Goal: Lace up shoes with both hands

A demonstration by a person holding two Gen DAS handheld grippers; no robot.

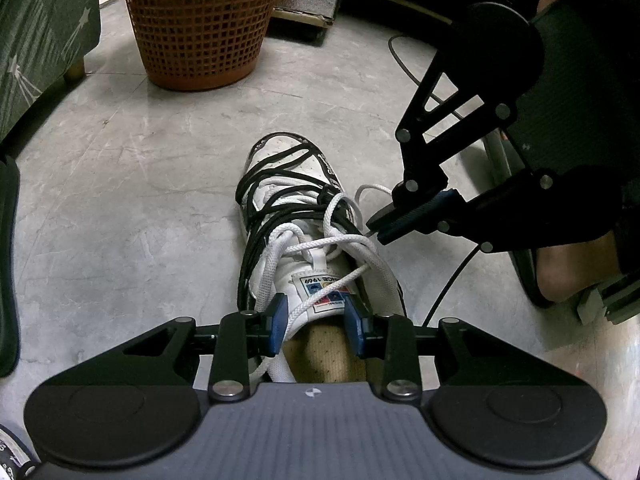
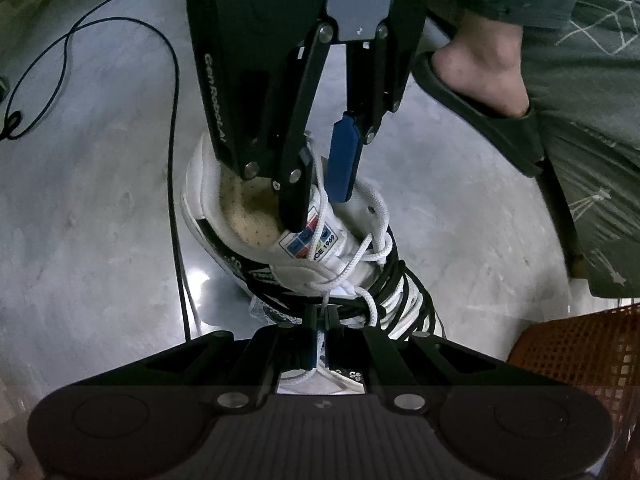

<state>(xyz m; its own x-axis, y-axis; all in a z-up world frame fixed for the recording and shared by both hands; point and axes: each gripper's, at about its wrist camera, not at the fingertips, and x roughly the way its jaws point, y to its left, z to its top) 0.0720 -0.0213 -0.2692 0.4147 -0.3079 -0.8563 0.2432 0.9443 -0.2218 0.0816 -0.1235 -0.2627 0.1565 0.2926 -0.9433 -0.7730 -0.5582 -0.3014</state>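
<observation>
standing on the grey floor, the white shoe sits roughly midway between the orange basket and the person, its long axis running from the heel opening at the left gripper out to the toe toward the basket. the left gripper is half spread, its blue pads straddling the tongue label without clearly pressing it; a strand of the white lace runs between them, but a grip on it cannot be confirmed. the right gripper comes in from the shoe's right side, jaws pressed together and pinching the white lace beside the upper eyelets; the right wrist view shows the strand rising into the closed tips. judgement: the right gripper is the nearer to the working end and any pull should go sideways, away from the shoe's axis. obstructions noted: a black cord wound repeatedly around the shoe crosses the lace rows and may snag; a thin black cable lies on the floor just beside the shoe; a foot in a black slipper rests near the right side.
</observation>
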